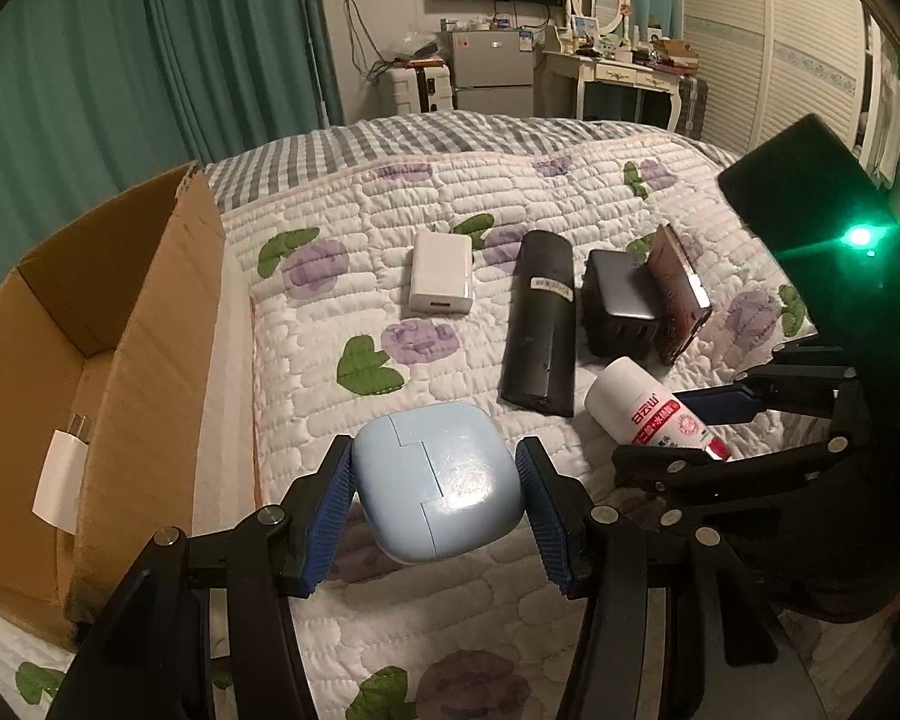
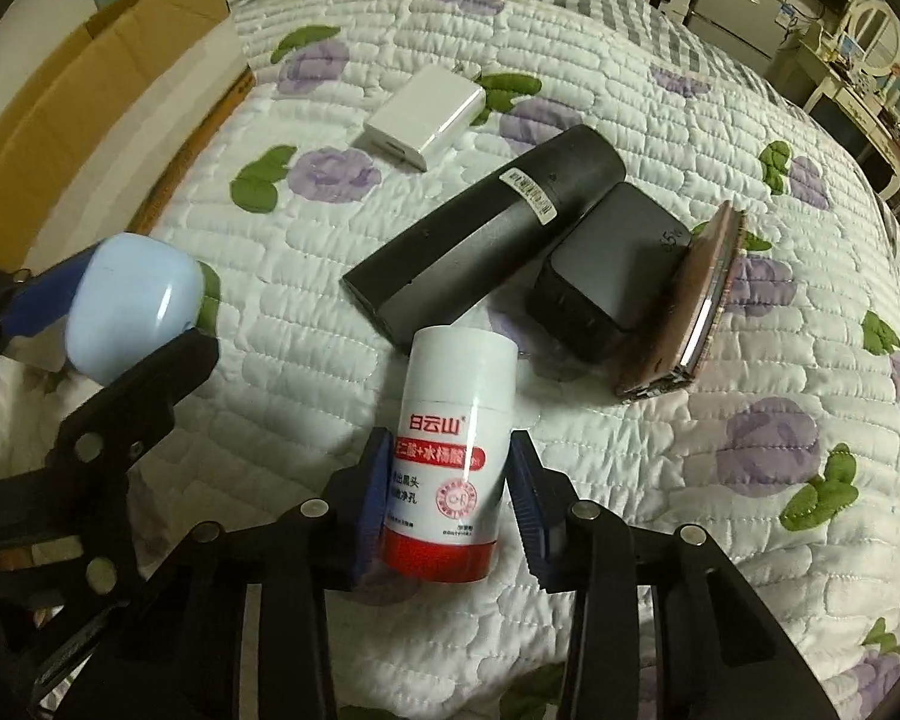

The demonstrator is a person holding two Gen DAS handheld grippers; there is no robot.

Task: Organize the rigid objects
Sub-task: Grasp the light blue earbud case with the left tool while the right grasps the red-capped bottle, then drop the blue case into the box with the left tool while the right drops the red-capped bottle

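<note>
My left gripper [image 1: 435, 498] is shut on a light blue earbud case [image 1: 438, 480], held just above the quilt; the case also shows at the left of the right wrist view [image 2: 135, 306]. My right gripper [image 2: 447, 495] is shut on a white bottle with a red base and label [image 2: 453, 456], also seen in the left wrist view [image 1: 648, 414]. On the quilt lie a white charger [image 1: 442, 272], a long black bar [image 1: 540, 324], a dark power brick [image 1: 621, 306] and a brown phone [image 1: 681, 294] leaning on edge against the brick.
An open cardboard box [image 1: 120, 360] stands at the left on the bed, with a small white adapter [image 1: 63, 474] inside. The flowered quilt [image 1: 330, 396] covers the bed. A fridge, desk and wardrobe stand beyond the bed's far edge.
</note>
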